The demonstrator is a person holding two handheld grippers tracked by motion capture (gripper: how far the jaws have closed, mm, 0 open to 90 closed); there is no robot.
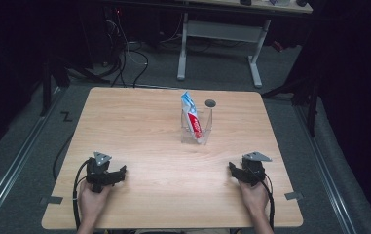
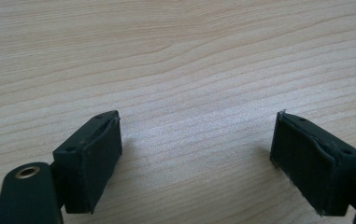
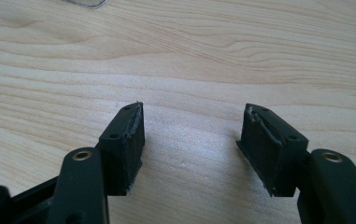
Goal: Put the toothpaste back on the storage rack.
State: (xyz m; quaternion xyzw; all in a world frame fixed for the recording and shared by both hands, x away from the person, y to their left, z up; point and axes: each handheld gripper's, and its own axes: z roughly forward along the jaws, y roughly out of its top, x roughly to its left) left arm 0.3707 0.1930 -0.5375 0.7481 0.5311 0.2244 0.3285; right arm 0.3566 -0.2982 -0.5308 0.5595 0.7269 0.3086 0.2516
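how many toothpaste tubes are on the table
1. The toothpaste tube stands tilted inside the clear container toward the far middle of the table, its top poking above the rim. Nothing else seems to be inside, though the clear walls make that hard to confirm.

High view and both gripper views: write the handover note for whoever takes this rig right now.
Left gripper: open, nothing between its jaws, low over the light wooden table at the near left.
Right gripper: open, nothing between its jaws, low over the table at the near right.
Red, white and blue toothpaste tube: leans in the clear plastic box at mid-table, beyond both grippers, its top sticking out.
Done: tube sits in the box.
Left: nothing in hand; neither gripper touches the box or the tube.
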